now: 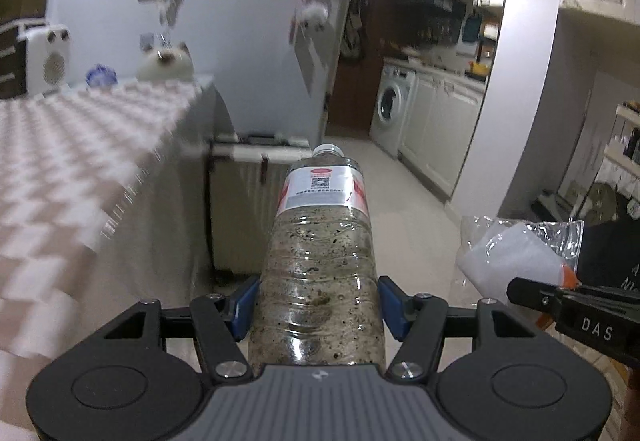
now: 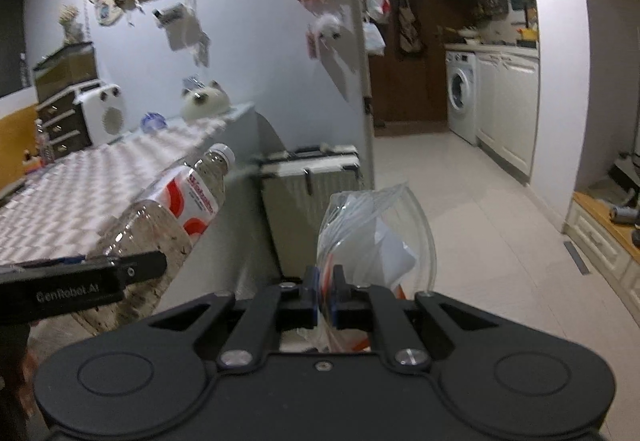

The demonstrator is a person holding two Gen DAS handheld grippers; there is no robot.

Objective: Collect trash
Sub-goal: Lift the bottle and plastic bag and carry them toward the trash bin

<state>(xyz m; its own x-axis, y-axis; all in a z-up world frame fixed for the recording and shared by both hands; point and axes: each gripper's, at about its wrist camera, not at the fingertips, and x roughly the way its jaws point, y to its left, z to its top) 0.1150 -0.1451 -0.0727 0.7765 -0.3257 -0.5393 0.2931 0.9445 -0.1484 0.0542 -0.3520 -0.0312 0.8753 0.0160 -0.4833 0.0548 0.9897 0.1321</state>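
Note:
My left gripper (image 1: 318, 307) is shut on a clear plastic bottle (image 1: 320, 253) with a dirty, speckled inside, a white and red label and a white cap pointing away from me. The blue pads press on its lower body. The same bottle (image 2: 172, 213) shows at the left of the right wrist view, held in the air beside the table. My right gripper (image 2: 325, 295) is shut on a clear plastic bag (image 2: 372, 233) with white paper and something orange inside. That bag (image 1: 516, 253) also appears at the right of the left wrist view.
A table with a checked cloth (image 1: 80, 169) fills the left. A pale suitcase (image 2: 312, 197) stands on the floor against the wall just ahead. Beyond it, tiled floor (image 2: 480, 221) runs to a kitchen with a washing machine (image 2: 460, 97) and white cabinets (image 2: 508, 105).

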